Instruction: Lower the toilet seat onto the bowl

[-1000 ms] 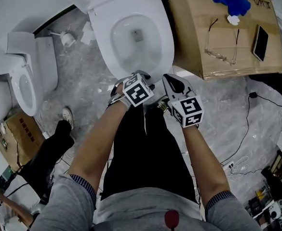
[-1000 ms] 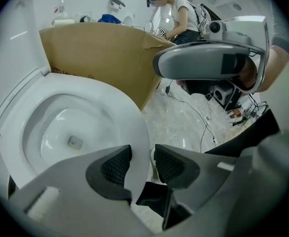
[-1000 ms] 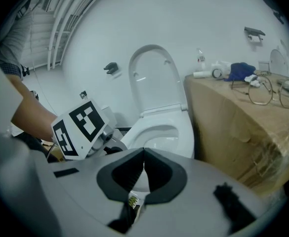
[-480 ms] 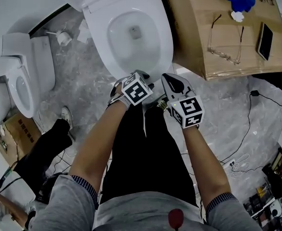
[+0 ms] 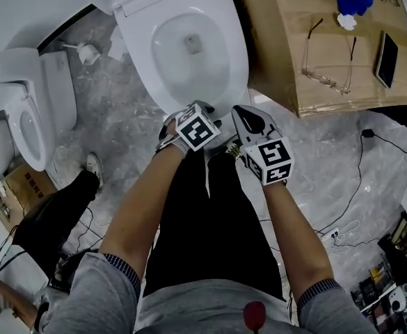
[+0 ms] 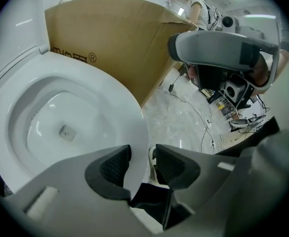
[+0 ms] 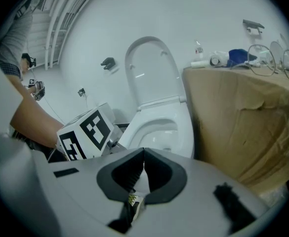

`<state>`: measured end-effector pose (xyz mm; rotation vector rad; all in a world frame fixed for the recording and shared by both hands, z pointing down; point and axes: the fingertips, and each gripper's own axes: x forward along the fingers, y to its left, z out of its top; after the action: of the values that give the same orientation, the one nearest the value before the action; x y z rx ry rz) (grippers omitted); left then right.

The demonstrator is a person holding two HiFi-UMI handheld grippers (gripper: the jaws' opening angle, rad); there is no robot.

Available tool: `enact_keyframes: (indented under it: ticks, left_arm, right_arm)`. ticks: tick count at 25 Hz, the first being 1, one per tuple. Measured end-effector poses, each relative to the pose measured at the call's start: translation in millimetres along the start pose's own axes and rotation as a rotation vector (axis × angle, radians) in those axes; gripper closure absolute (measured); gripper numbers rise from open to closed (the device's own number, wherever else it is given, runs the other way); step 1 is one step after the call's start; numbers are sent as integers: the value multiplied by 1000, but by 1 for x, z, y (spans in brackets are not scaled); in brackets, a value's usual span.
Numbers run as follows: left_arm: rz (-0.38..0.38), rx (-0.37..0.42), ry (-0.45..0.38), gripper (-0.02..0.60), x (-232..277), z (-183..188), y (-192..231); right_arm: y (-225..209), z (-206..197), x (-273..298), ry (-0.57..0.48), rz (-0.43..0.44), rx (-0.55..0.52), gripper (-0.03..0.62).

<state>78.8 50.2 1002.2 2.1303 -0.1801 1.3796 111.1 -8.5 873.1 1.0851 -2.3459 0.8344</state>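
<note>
Workshop: toilet, second toilet, cardboard box, cables

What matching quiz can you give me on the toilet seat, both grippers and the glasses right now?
Things:
1. toilet seat
2. left gripper
3. right gripper
4. glasses

States:
A. lying on the cardboard box
B. jaws together
C. raised upright
D. jaws apart, nothing between them

Pairs: 1-C, 2-D, 3-B, 4-A
</note>
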Motion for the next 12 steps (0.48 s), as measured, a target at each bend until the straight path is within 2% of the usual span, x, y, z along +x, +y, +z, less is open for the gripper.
enact_keyframes:
  ticks: [5,12]
  left_arm:
    - [-25,-19,12,396,6,-4,-4]
    - [-18,-27,1,397,7,-1,0]
  right_arm:
    - [1,-2,2,8,1,4,580]
    - [-4,-7,7,6,-4,25,580]
